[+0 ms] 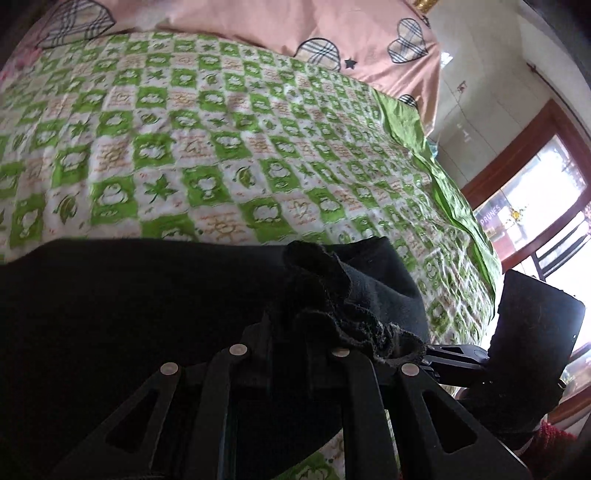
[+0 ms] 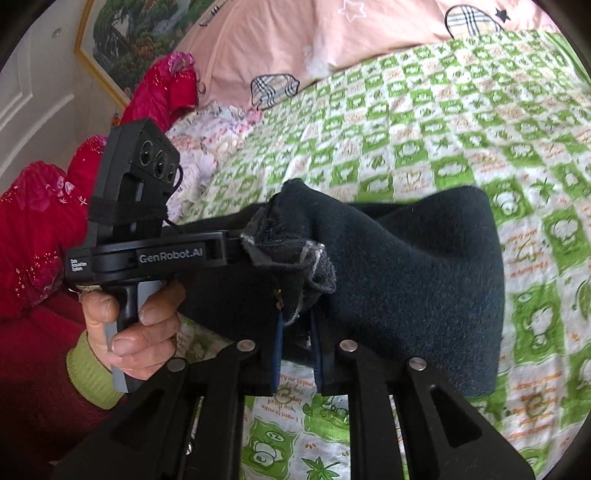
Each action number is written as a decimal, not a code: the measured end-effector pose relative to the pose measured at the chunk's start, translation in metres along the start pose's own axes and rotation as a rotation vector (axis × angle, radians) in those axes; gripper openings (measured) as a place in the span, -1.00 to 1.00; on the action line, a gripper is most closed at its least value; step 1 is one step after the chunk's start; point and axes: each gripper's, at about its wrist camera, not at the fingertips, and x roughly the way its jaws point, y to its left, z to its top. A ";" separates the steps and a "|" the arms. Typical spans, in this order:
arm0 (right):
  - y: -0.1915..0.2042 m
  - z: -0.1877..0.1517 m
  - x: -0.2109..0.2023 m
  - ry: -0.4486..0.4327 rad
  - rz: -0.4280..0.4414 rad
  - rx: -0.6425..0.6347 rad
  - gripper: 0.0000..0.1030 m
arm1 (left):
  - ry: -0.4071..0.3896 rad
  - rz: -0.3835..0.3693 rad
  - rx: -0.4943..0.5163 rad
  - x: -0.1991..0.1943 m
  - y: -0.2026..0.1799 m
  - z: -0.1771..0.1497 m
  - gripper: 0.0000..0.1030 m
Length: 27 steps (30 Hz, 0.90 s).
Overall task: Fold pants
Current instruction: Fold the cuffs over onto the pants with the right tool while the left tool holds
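Note:
The dark fleece pants (image 1: 147, 295) hang lifted over a bed with a green-and-white checked sheet (image 1: 221, 147). My left gripper (image 1: 291, 332) is shut on a bunched, frayed edge of the pants, which hides its fingertips. My right gripper (image 2: 295, 321) is shut on the other bunched end of the pants (image 2: 406, 280); its blue-padded fingers (image 2: 277, 354) pinch the cloth. In the right wrist view the left gripper's body (image 2: 147, 254) is close on the left, held by a hand (image 2: 129, 317). In the left wrist view the right gripper's body (image 1: 532, 339) is at the right.
Pink pillows with plaid hearts (image 1: 332, 29) lie at the head of the bed. Red bedding (image 2: 37, 236) and a floral cloth (image 2: 207, 147) lie at the bed's left side. A window with a brown frame (image 1: 535, 192) is beyond the bed's right edge (image 1: 454, 199).

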 end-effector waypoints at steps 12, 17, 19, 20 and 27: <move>0.021 0.003 -0.012 -0.004 0.066 -0.056 -0.13 | -0.115 0.060 -0.167 -0.064 0.030 -0.026 -0.43; 0.015 0.022 -0.051 -0.124 0.079 -0.046 -0.13 | -0.130 0.088 -0.172 -0.075 0.013 -0.031 -0.03; 0.003 0.034 -0.063 -0.154 0.006 -0.042 -0.13 | -0.107 0.119 -0.185 -0.071 0.007 -0.030 0.25; -0.004 0.038 -0.065 -0.156 -0.039 -0.038 -0.13 | -0.090 0.131 -0.189 -0.068 0.003 -0.028 0.31; -0.053 0.051 -0.052 -0.085 -0.302 -0.015 -0.13 | -0.019 0.195 -0.195 -0.034 -0.019 -0.014 0.42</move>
